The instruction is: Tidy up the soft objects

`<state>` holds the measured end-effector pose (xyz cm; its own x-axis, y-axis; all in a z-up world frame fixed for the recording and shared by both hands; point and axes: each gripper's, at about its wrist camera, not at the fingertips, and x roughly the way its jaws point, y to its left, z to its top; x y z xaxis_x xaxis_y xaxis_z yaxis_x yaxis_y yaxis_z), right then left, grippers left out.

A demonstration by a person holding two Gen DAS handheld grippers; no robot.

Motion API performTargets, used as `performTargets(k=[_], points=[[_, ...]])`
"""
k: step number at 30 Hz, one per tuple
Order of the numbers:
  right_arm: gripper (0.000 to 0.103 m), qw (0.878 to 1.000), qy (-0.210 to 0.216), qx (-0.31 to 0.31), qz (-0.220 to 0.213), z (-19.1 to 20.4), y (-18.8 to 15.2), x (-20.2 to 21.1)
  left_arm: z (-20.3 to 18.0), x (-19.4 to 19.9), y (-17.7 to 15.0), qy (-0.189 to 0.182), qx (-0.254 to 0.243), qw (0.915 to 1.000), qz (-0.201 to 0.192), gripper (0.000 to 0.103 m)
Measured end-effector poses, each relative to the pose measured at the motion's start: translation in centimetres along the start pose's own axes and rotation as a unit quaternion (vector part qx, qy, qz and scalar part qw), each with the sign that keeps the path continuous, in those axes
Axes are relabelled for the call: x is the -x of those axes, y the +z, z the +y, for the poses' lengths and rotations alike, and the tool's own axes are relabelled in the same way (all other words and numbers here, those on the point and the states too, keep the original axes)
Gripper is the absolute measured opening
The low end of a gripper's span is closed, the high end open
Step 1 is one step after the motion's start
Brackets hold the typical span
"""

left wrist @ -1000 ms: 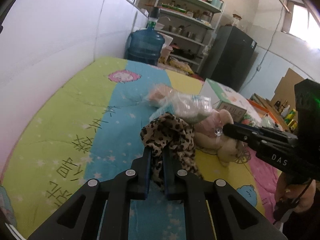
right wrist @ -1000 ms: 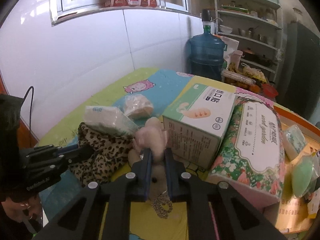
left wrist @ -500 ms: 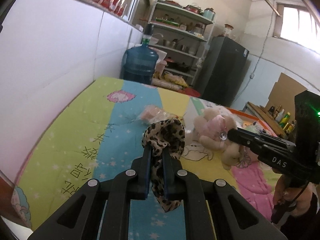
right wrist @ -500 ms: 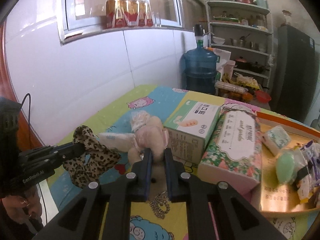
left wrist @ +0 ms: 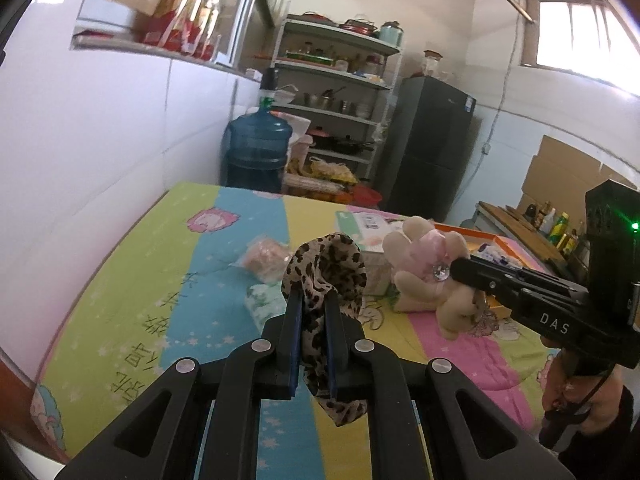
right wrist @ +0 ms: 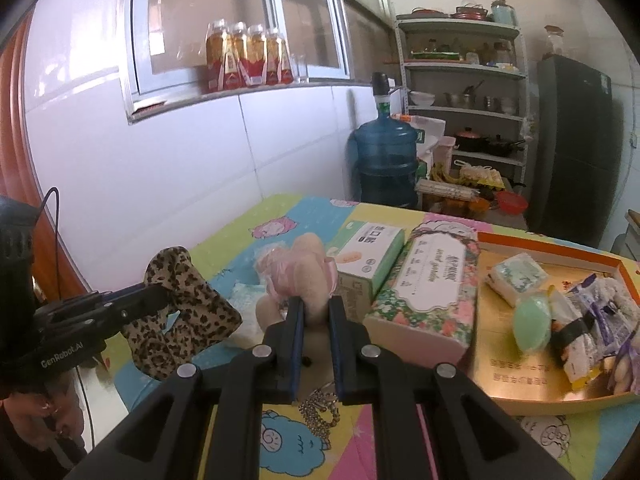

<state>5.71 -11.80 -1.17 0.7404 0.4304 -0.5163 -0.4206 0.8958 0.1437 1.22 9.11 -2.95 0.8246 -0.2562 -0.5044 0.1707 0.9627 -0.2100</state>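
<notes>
My left gripper (left wrist: 313,298) is shut on a leopard-print scrunchie (left wrist: 324,268) and holds it above the colourful mat; it also shows at the left of the right wrist view (right wrist: 180,312). My right gripper (right wrist: 316,304) is shut on a pink and beige plush toy (right wrist: 304,276), lifted off the mat, with a bead chain (right wrist: 320,408) hanging below. In the left wrist view the plush toy (left wrist: 428,272) hangs from the right gripper at the right. A wrapped pink soft item (left wrist: 266,258) and a tissue pack (left wrist: 264,306) lie on the mat.
A green-white box (right wrist: 368,252) and a floral tissue pack (right wrist: 432,284) lie mid-mat. An orange tray (right wrist: 500,364) at the right holds several small packs and a green sponge (right wrist: 532,328). A water jug (right wrist: 384,160) and shelves stand beyond; a white wall runs along the left.
Both grippers have risen, lifting the scrunchie and the plush toy clear of the mat. The tissue pack that lay on the scrunchie stays down on the mat.
</notes>
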Motion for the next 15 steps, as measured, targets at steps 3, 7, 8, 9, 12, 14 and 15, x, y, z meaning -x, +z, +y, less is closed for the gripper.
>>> performTargets(k=[3, 7, 8, 9, 12, 14, 15], points=[[0.013, 1.0, -0.005, -0.008, -0.01, -0.9, 0.0, 1.0, -1.3, 0.0, 0.5, -0.007, -0.011, 0.9999, -0.002, 0.01], [0.013, 0.999, -0.014, -0.022, -0.021, -2.3, 0.0, 2.1, -3.7, -0.3, 1.4, -0.021, -0.029, 0.9993, -0.008, 0.01], [0.013, 0.999, -0.016, -0.026, -0.023, -2.8, 0.0, 2.3, -4.2, -0.4, 1.6, -0.024, -0.032, 0.9991, -0.009, 0.01], [0.013, 0.999, -0.018, -0.029, -0.025, -3.2, -0.1, 2.6, -4.8, -0.5, 1.9, -0.029, -0.036, 0.9989, -0.011, 0.01], [0.013, 0.999, -0.025, -0.036, -0.032, -4.3, -0.2, 3.5, -6.6, -1.0, 2.4, -0.038, -0.048, 0.998, -0.016, 0.01], [0.013, 0.998, -0.029, -0.04, -0.037, -5.0, -0.3, 4.1, -7.7, -1.4, 2.7, -0.045, -0.055, 0.9974, -0.015, 0.01], [0.013, 0.998, -0.032, -0.043, -0.04, -5.4, -0.3, 4.3, -8.2, -1.6, 2.7, -0.048, -0.057, 0.9971, -0.015, 0.01]])
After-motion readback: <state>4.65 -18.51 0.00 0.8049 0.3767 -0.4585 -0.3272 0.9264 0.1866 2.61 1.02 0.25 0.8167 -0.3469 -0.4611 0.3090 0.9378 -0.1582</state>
